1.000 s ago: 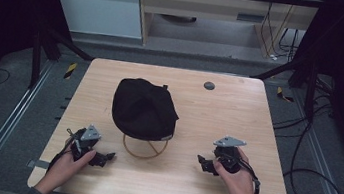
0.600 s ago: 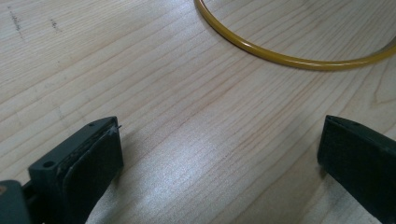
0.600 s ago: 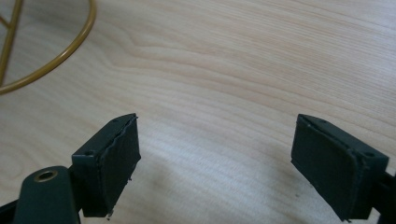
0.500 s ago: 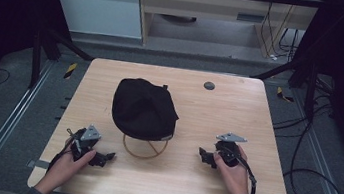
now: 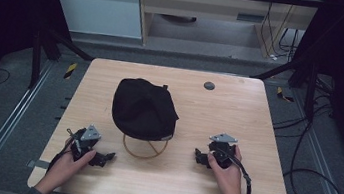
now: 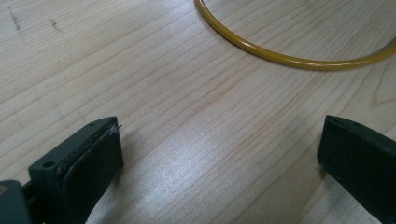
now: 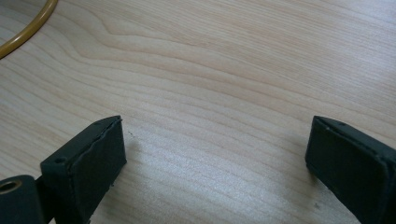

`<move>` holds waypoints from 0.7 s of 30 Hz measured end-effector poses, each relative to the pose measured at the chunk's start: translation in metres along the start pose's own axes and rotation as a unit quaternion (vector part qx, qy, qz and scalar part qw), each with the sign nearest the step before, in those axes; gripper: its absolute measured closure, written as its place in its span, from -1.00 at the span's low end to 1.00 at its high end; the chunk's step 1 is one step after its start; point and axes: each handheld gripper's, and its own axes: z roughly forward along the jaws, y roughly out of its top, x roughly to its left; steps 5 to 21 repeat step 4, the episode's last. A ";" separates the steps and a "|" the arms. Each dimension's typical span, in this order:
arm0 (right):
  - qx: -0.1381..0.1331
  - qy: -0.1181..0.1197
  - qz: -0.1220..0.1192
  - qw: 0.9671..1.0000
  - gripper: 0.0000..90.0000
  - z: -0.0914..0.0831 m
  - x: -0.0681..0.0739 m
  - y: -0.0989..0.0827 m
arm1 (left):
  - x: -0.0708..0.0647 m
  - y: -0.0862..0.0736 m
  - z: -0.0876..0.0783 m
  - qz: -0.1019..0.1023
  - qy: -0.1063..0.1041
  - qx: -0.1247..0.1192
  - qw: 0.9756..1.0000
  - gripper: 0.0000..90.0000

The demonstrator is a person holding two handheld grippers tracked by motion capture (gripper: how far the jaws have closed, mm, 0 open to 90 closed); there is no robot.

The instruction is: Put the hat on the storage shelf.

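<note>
Light wood table (image 5: 258, 113) on grey floor, dark frame rails either side, cabinets seen behind. Black cap (image 5: 144, 108) is set on a yellow wire ring stand (image 5: 143, 149), centre-left of the table. Small dark disc (image 5: 209, 85) is seen near the far edge.

Left gripper (image 5: 101, 158) and right gripper (image 5: 201, 157) are rested low on the near part, each well apart from the stand; right jaws have just been opening. Both are released, nothing between the jaws.

Wood grain and ring arc (image 6: 289, 58) are resolved in the gripper views; the cap is seen from the high view. Bare wood is left along the right side.
</note>
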 end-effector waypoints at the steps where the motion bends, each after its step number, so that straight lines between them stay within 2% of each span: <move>1: -0.001 0.001 -0.003 1.000 -0.89 0.000 0.000 -0.001 | 0.000 0.000 0.000 0.001 0.000 0.001 1.000 -1.00; 21: -0.001 0.003 -0.001 1.000 -0.88 -0.003 0.002 -0.002 | 0.000 0.000 0.000 0.001 0.000 0.001 1.000 -1.00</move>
